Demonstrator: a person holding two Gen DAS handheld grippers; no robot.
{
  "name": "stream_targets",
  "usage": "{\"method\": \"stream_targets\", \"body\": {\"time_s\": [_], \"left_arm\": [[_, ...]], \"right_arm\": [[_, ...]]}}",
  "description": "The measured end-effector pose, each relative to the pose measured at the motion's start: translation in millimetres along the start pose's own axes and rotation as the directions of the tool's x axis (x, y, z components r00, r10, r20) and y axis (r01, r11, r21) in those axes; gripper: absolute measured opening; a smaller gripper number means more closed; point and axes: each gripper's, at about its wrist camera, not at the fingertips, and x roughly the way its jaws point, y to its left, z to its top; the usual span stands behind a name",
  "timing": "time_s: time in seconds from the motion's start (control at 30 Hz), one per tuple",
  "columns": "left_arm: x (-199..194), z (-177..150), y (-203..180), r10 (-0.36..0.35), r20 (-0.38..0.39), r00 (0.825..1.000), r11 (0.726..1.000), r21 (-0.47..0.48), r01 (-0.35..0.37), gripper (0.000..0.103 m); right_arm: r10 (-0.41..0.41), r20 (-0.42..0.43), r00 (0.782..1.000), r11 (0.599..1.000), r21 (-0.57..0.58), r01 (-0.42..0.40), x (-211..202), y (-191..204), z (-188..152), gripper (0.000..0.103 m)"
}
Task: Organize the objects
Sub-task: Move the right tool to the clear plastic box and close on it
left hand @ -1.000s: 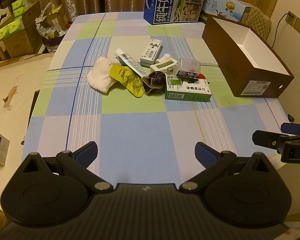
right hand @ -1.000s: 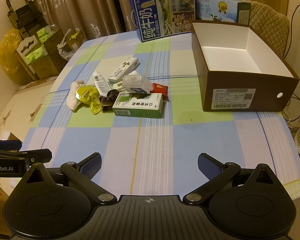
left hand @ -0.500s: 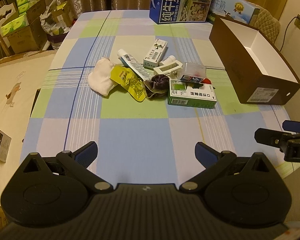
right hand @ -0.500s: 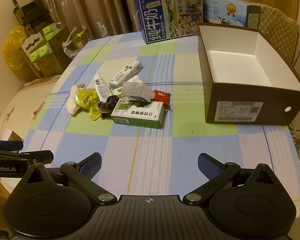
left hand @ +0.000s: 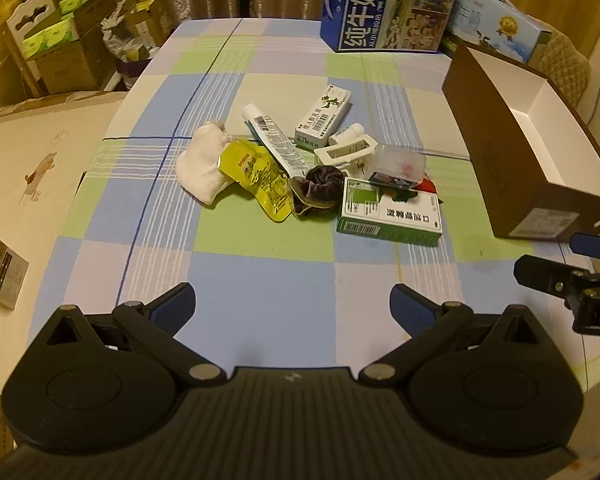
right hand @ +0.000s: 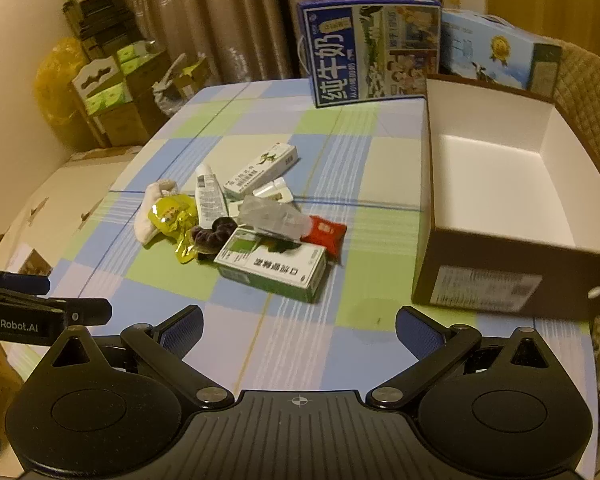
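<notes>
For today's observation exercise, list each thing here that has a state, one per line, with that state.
Left claw: open, empty, above the table.
Right claw: open, empty, above the table.
Brown box: open on top, empty.
Green box: lying flat, closed.
White carton: lying flat, closed.
Tube: lying down.
Clear case: resting on the green box.
Milk carton: upright.

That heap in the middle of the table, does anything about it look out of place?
Yes. Everything lies jumbled: a clear plastic case sits tilted on the green box, a tube overlaps a crumpled yellow pouch, and a dark scrunchie is wedged between. The brown box beside them holds nothing.
</notes>
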Motion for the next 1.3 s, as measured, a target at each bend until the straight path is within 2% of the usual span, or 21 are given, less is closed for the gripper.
{"method": "stream_targets", "body": {"time_s": [0.27,0.43,0.67,0.97,1.3], "left_arm": [[8.8,6.3,-19.2,0.046,-0.011,0.999,0.997,-0.069,-0.046,0.102],[11.2,6.3,-25.8,0.085,-0.019,0.996,0.989,-0.118,-0.087,0.102],[12.0,0.5,-22.3,0.14,-0.036,0.99,0.969,-0.201,-0.144,0.102],[23.4,-7.0,2.9,0.141,-0.07,0.987,0.947,-0.28,-0.156,0.102],[48.6,15.1,36.5,0.102,-0.051,0.993,0.968,-0.224,-0.111,0.102]], "right_arm": [[0.071,-0.005,0.997,0.993,-0.097,-0.071,12.4,-18.2,10.3,0.099],[0.126,-0.018,0.992,0.977,-0.171,-0.127,22.6,-25.8,16.8,0.091],[0.165,-0.017,0.986,0.946,-0.28,-0.163,38.3,-29.2,23.7,0.086],[0.152,-0.022,0.988,0.918,-0.367,-0.15,62.3,-17.6,26.2,0.077],[0.081,0.006,0.997,0.895,-0.44,-0.07,92.8,11.8,32.7,0.069]]}}
